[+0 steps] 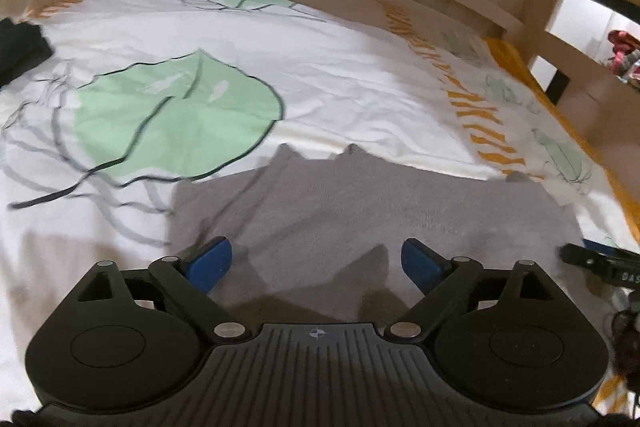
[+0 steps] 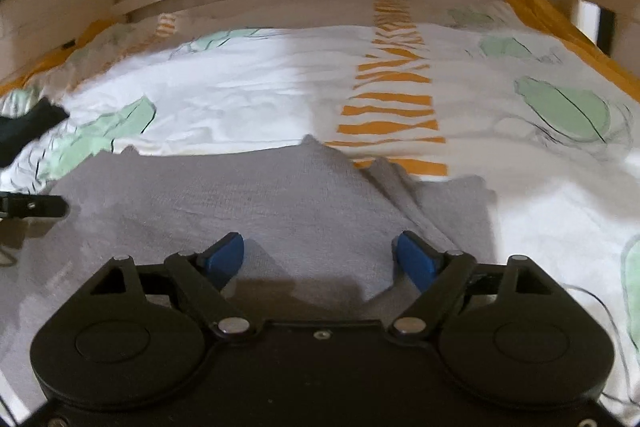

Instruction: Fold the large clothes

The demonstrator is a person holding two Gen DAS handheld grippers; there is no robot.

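On the bed: my gray garment (image 1: 360, 211) lies flat across the leaf-print sheet (image 1: 320, 67).
Left gripper (image 1: 316, 259): I see its blue fingers spread wide, holding nothing, above the cloth.
Right gripper (image 2: 320, 259): mine too is spread, over the garment beside a raised fold (image 2: 384, 183).
Far left: dark clothing (image 1: 20, 47).

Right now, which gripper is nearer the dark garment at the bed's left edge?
Left. The left gripper hangs over the grey garment's left part, closer to the dark garment; the right gripper sits farther right.
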